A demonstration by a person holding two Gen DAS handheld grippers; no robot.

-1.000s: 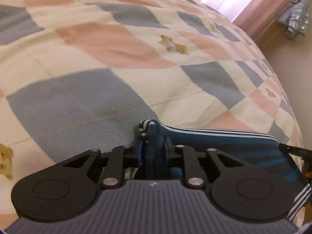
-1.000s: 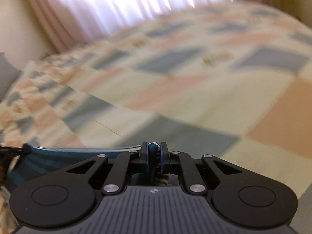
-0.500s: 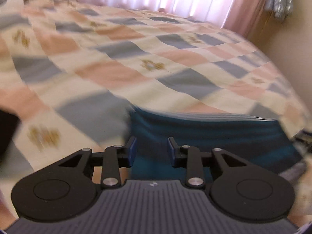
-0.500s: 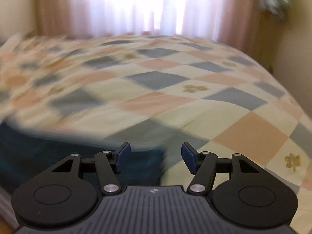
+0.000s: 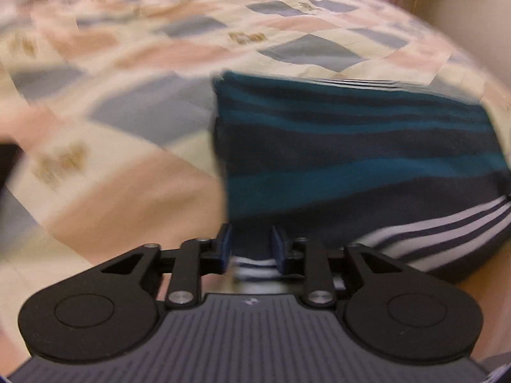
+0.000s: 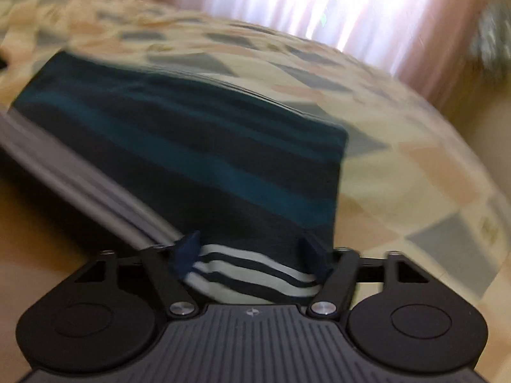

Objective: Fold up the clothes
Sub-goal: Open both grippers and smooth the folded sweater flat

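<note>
A folded garment with navy and teal bands and a white-striped hem lies flat on the patchwork quilt. My left gripper hovers over the garment's near left corner. Its jaws stand a little apart, with the striped hem under the gap and no pad pressing on it. In the right wrist view the same garment stretches away to the left. My right gripper is over the near right corner, its jaws opening wide, and the striped hem lies loose between them.
The quilt runs back to bright pink curtains. A beige wall stands at the right, and a silvery thing hangs by it. A tan surface shows beside the garment's near edge. Both views are blurred by motion.
Both grippers were shut on bunched striped cloth a second ago and have let go. They have pulled back toward the near edge, and the garment now lies folded on the quilt.
</note>
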